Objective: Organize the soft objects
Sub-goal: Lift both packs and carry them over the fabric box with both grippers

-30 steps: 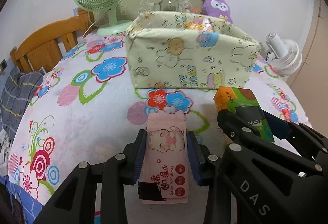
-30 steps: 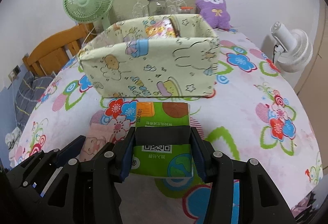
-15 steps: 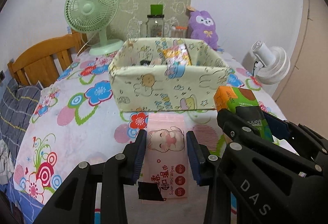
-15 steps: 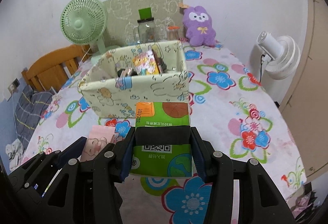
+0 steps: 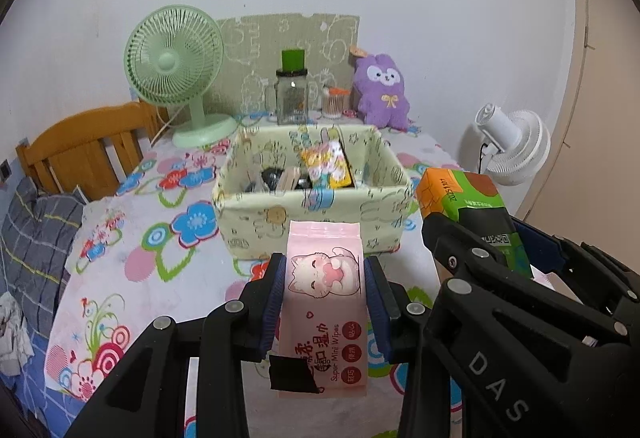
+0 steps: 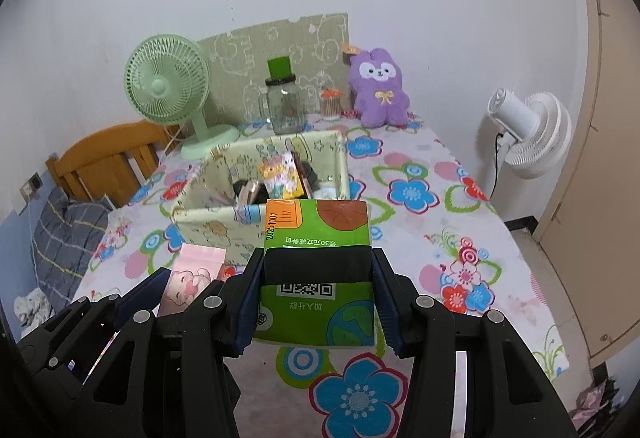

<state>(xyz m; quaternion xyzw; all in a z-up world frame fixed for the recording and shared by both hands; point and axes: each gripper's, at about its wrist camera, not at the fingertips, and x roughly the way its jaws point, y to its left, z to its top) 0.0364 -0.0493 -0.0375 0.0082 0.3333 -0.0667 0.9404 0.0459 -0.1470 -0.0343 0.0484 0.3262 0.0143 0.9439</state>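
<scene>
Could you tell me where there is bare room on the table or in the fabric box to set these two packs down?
Tablecloth right of the fabric box, toward the white fan, lies bare. Inside the box, its right end beside the yellow packet looks freest. The back edge is crowded: green fan, jar, purple plush.

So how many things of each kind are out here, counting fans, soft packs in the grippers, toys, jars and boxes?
Fans: 2, a green fan and a white fan
Soft packs held: 2, pink wet wipes pack and green tissue pack
Plush toys: 1, purple plush
Glass jars: 1, glass jar
Fabric storage boxes: 1, fabric box
Total: 7
</scene>
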